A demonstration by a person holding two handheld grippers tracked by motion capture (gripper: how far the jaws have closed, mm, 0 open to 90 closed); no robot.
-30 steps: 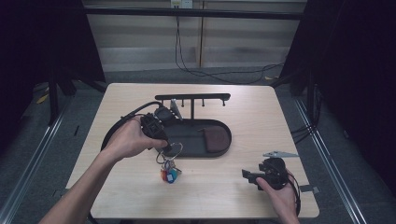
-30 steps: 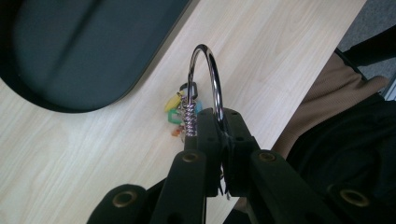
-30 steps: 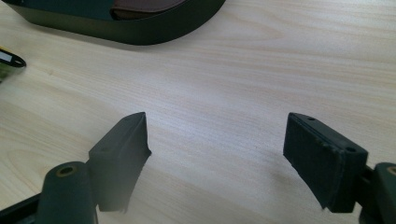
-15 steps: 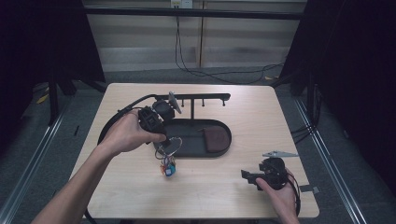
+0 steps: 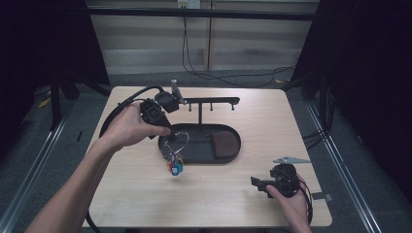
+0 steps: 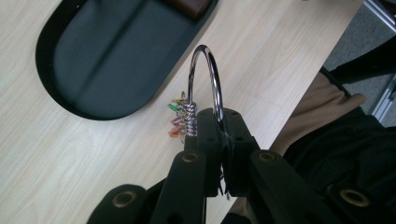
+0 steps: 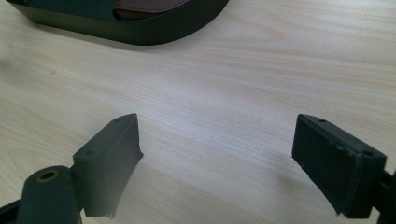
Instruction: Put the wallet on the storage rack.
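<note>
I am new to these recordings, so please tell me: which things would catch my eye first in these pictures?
First, the left gripper, shut on a shiny key ring with small coloured tags, held in the air at the near left edge of the black oval tray. Behind the tray stands a black hook rack. The right gripper rests open at the table's near right corner.
</note>
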